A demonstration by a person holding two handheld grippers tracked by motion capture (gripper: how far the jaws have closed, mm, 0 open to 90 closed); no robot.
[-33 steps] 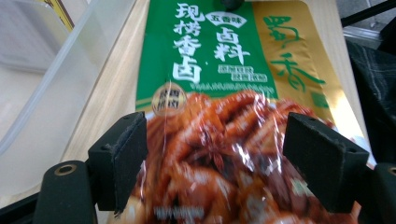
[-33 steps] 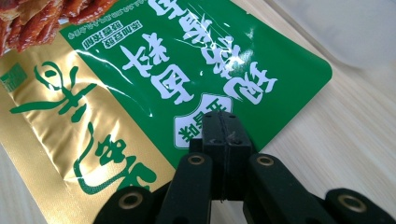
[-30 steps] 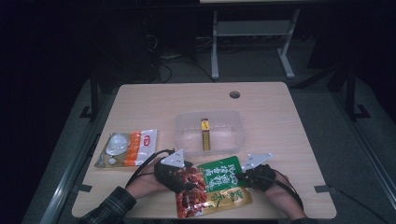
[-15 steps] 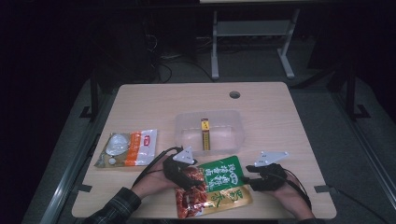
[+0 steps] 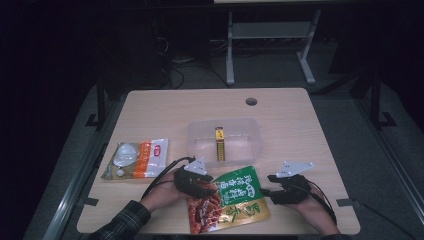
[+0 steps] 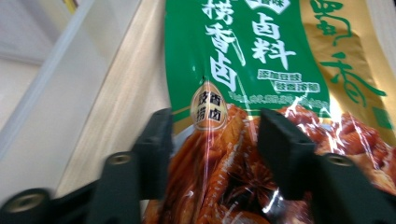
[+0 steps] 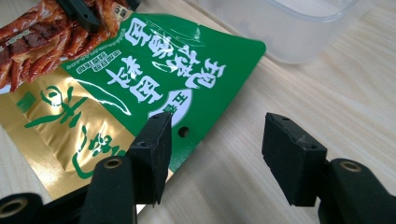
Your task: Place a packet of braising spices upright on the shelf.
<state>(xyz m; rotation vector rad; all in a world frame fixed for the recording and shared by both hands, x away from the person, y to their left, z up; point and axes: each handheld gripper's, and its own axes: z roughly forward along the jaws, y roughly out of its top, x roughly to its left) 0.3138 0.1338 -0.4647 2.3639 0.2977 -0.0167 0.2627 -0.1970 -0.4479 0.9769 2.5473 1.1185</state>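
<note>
My two claws flank the green and gold sauce packet [image 5: 227, 202], which lies flat on the wooden table [image 5: 300, 130] just in front of the clear plastic tub [image 5: 225, 137]. My left claw [image 6: 212, 135] has just been closing; its own view shows the jaws half shut astride the packet's red end, though I cannot tell whether they grip. My right claw [image 7: 215, 149] has just been opening, and its jaws stand apart at the packet's green edge, one jaw over it, holding nothing. From above, a white and orange pouch [image 5: 136, 159] lies well left of the packet.
</note>
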